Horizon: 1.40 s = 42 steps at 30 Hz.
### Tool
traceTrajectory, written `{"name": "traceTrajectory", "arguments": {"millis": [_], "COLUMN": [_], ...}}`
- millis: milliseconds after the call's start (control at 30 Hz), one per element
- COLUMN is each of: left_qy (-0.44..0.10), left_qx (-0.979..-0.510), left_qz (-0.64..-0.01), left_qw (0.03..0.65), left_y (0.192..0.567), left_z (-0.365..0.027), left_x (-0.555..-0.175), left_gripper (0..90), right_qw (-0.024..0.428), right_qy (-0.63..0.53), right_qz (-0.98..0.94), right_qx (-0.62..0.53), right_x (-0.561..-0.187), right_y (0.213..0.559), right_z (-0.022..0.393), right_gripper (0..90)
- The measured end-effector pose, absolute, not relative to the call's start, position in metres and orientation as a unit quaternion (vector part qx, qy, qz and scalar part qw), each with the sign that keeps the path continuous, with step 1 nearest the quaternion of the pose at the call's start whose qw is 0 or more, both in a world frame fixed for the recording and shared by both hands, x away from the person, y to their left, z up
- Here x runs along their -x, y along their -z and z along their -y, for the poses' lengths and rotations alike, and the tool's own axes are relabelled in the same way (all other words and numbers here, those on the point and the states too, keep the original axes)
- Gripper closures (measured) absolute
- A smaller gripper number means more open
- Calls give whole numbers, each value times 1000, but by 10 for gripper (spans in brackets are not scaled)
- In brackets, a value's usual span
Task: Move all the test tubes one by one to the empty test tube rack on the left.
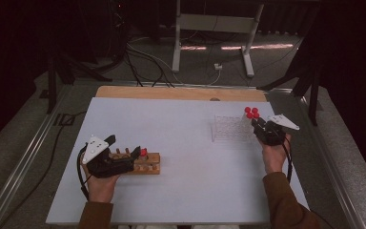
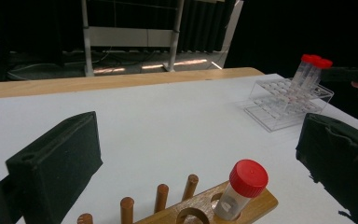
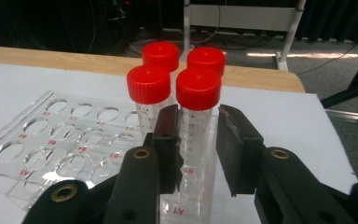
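Red caps mark the four tubes that stand together in the clear plastic rack (image 3: 51, 140) at the far right of the white table (image 1: 186, 143). Your right gripper (image 3: 198, 149) is at the nearest of them, the front tube (image 3: 196, 116): its jaws are closed in around the clear body just under the cap, the left pad touching it; whether the right pad presses too, I cannot tell for sure. Your left gripper (image 1: 124, 160) rests at the near left with its jaws spread wide, on both sides of the wooden rack (image 2: 205, 207). In this rack one single tube (image 2: 241, 189) with a red cap sits tilted in an end hole, beside the row of wooden pegs (image 2: 161, 198).
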State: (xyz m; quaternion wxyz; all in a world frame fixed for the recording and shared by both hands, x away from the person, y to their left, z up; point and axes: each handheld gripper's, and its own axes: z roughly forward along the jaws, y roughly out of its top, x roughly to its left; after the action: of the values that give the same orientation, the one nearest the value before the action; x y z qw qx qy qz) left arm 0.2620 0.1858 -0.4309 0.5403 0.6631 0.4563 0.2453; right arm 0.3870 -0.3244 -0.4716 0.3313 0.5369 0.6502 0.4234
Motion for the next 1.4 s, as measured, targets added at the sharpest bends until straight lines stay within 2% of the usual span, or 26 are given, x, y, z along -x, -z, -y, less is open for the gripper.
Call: {"name": "traceTrajectory", "arguments": {"millis": [500, 1400], "left_qy": [-245, -239], "left_qx": [-661, -658], "left_qz": [-458, -460], "left_qw": [542, 545], "left_y": [430, 430], "left_z": [-188, -190], "left_x": [-262, -262], "left_gripper": [7, 7], "right_qw": [327, 368], "right_qy": [-425, -459], "right_qz": [-644, -626], "right_qx": [-545, -513], "right_x": [-393, -369], "right_y": [478, 437], "right_z": [322, 326], "right_gripper": [744, 745]}}
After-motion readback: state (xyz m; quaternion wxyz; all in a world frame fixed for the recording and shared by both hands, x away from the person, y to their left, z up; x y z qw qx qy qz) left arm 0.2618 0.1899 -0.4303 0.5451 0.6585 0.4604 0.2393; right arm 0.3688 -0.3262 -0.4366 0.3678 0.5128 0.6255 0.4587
